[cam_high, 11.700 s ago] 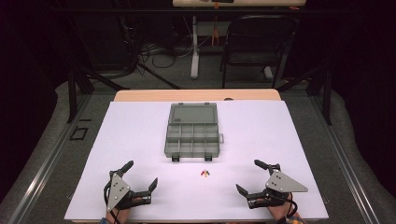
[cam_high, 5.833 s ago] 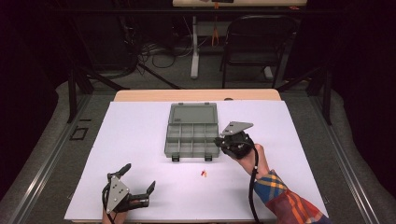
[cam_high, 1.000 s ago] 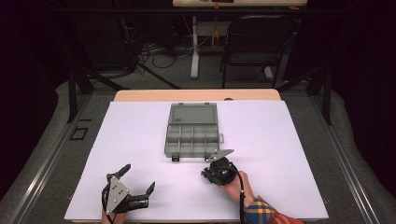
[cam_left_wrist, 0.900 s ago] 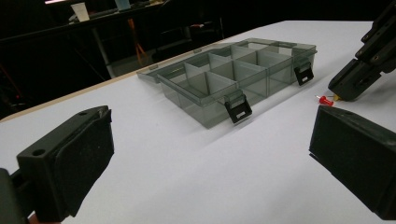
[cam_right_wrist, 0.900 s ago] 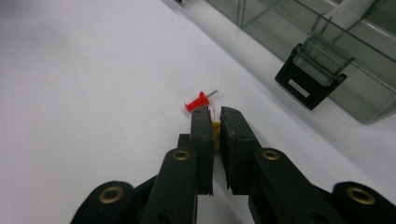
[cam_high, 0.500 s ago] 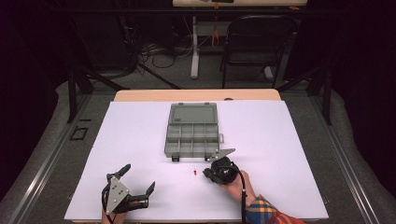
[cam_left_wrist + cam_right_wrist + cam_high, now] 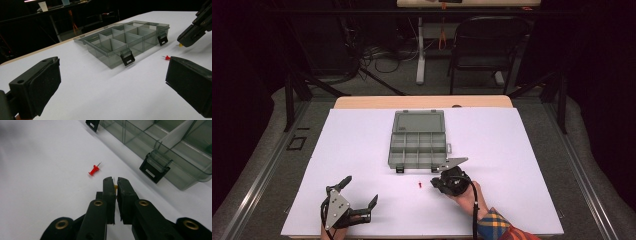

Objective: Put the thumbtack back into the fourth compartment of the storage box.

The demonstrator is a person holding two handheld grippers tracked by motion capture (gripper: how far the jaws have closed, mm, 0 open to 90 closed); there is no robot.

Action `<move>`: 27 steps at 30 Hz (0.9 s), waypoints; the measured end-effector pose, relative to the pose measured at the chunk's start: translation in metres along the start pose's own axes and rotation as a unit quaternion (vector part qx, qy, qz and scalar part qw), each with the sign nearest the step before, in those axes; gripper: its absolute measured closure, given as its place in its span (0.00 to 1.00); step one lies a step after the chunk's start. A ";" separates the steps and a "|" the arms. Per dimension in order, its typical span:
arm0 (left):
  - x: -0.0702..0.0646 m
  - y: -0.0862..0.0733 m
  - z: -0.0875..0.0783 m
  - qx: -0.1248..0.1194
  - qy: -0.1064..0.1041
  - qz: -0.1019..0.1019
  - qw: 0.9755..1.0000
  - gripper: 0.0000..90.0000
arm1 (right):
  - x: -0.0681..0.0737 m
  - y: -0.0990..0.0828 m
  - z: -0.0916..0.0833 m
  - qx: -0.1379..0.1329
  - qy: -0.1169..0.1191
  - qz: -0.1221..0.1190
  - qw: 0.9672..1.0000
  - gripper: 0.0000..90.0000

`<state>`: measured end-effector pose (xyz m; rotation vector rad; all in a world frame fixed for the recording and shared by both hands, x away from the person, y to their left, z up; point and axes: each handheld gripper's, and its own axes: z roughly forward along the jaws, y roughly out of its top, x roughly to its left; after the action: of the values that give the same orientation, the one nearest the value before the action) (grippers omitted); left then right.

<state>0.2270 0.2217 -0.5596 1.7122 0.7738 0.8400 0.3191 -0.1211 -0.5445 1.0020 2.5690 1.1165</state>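
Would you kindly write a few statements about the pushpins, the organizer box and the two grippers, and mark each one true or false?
1. The right gripper is shut on a yellow pushpin. True.
2. The red pushpin lies inside a compartment of the organizer box. False: it lies on the white table, in front of the box.
3. The box's lid is open. True.
4. The left gripper holds the red pushpin. False: its jaws stand wide open with nothing between them.
5. The box's two black latches face the person's side of the table. True.
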 end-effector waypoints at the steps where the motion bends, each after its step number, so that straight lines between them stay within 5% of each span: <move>1: 0.000 0.000 0.000 0.000 0.000 0.000 1.000 0.00 | 0.000 0.000 -0.001 -0.005 0.000 0.001 1.000 0.95; 27: 0.000 0.000 0.001 0.000 0.002 -0.001 1.000 0.00 | -0.016 0.022 -0.034 -0.038 -0.040 -0.012 0.998 0.95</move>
<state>0.2279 0.2216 -0.5599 1.7099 0.7777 0.8426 0.3292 -0.1400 -0.5064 0.9738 2.4505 1.1354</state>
